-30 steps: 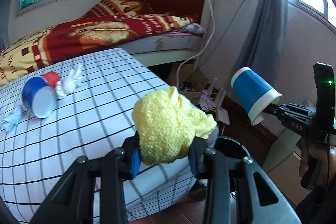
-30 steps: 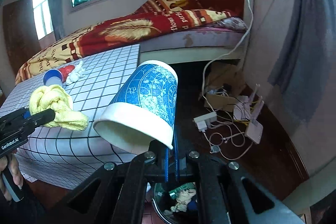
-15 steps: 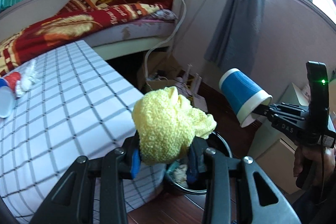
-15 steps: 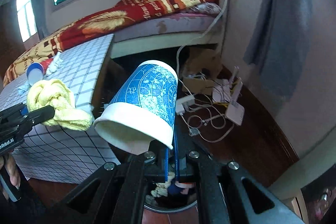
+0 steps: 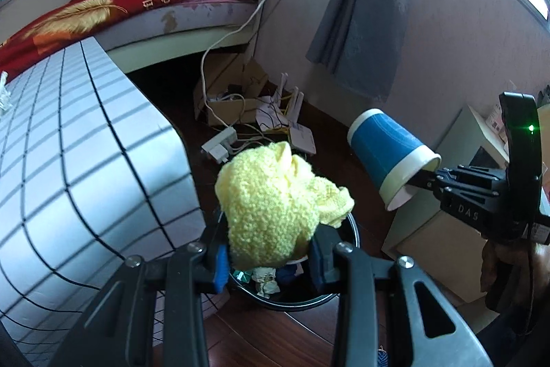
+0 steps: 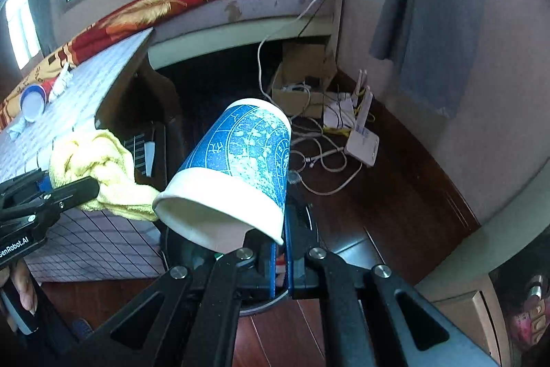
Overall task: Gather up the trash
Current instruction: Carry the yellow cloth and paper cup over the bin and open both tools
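Yellow cloth [image 5: 275,205] clamped in left gripper [image 5: 268,258], held directly above trash bin [image 5: 349,288]; if released off-centre, may drape over rim

Blue paper cup [image 6: 237,174] pinched by rim in right gripper [image 6: 281,263], above bin; thin hold, slip or bounce-out possible

Your yellow cloth [image 5: 275,208] hides most of the black bin [image 5: 350,229] below it; the blue cup [image 6: 240,167] covers the bin's contents in the right view.

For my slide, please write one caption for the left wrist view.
Left claw grips a yellow cloth above the trash bin; right claw holds a blue paper cup.
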Demonstrator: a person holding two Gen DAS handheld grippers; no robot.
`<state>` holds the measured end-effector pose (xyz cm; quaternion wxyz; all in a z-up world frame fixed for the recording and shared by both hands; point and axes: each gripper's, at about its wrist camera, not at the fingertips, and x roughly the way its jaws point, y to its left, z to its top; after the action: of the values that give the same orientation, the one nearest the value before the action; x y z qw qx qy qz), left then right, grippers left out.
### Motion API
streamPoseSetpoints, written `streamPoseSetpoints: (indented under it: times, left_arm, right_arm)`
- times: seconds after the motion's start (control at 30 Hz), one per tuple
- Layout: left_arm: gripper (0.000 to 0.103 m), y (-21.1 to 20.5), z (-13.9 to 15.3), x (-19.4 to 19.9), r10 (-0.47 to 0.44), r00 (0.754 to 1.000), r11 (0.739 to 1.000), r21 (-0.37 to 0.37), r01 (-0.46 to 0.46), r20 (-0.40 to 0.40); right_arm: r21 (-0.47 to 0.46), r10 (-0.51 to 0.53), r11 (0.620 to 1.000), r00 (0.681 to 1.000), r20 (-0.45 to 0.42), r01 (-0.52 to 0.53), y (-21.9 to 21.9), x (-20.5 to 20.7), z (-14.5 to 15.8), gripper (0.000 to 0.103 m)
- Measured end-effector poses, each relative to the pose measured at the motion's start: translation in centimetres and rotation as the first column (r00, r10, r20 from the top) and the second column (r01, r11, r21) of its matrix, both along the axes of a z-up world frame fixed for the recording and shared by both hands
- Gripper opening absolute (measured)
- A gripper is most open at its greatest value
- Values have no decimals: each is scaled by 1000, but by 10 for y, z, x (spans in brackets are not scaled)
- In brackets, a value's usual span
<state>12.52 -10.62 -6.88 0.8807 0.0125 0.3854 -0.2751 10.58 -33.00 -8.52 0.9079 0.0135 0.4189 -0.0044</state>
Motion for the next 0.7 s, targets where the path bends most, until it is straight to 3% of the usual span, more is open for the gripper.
streamPoseSetpoints:
  times: [0.6, 0.67, 0.7]
  left_arm:
    - [38, -22, -63, 22, 8, 993, 1000, 24, -5, -121]
    - [49, -25, -72, 25, 15, 989, 999, 32, -11, -145]
    - [64, -26, -77, 27, 47, 988, 997, 61, -38, -147]
  right_arm:
    - [7, 74, 997, 981, -178, -74, 2, 29, -77, 4]
    - [-3, 87, 996, 971, -224, -90, 4, 34, -91, 4]
    - [-33, 86, 995, 967, -239, -96, 5, 38, -99, 6]
